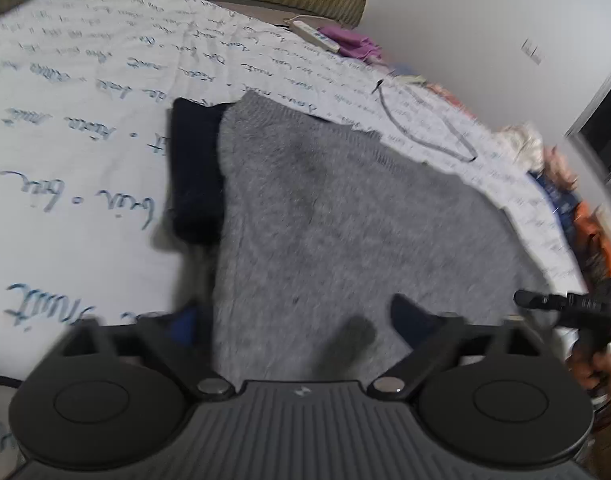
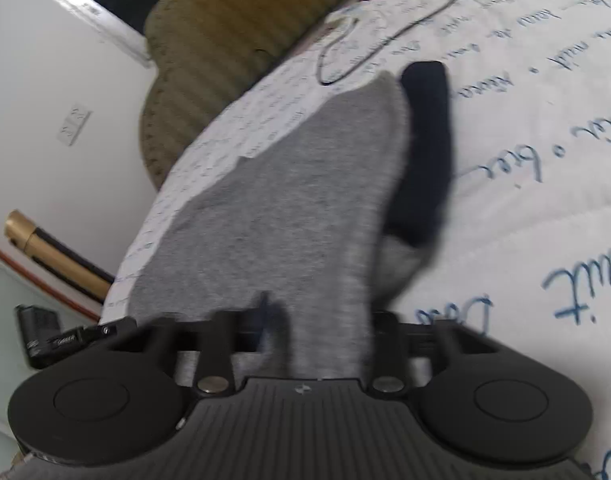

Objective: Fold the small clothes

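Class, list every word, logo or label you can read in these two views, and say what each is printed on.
"nuit" in blue script on the bedsheet.
Other script words on that sheet: too blurred to read.
Small white logo on the left gripper: no letters readable.
Wall switch: no text visible.

Both tools are matte black plastic. The left gripper [image 1: 293, 316] has a ribbed grey-black centre plate bearing a small pale logo, two round discs with raised circles, and angled link arms pinned by silver screws [image 1: 214, 386]. The right gripper [image 2: 305, 320] looks the same, with silver screws [image 2: 212, 384] at its link pivots.
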Motion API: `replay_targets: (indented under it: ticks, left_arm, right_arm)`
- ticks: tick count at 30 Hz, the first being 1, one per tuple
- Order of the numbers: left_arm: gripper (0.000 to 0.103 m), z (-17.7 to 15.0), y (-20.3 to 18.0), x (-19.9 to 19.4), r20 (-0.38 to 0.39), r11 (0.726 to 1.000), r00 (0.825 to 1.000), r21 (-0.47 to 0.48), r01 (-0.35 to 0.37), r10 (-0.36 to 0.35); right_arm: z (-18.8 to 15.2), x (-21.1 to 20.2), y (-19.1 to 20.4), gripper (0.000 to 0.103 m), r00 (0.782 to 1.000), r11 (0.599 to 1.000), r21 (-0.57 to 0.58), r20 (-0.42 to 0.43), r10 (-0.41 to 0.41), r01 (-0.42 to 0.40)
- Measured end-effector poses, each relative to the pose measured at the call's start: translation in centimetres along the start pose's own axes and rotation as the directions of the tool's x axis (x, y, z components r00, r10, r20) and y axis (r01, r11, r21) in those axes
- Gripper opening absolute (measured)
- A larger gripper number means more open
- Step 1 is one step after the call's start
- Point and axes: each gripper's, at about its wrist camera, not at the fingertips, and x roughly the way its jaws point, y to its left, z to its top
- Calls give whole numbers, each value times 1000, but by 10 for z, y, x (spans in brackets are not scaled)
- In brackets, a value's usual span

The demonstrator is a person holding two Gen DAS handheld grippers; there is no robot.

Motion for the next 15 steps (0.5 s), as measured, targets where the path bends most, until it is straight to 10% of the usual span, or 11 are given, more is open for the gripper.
replay_targets:
  ticks: [5, 15]
  left_arm:
    - [13, -6, 0, -9, -21, 995, 996, -39, -92, 92]
    - [9, -16, -31, -52, 15, 992, 993, -61, -115, 116]
  right_arm:
    - [-11, -10, -17, 13, 998, 993, 111, 50, 41, -46]
    - [-11, -57, -16, 12, 993, 992, 113, 105, 52, -64]
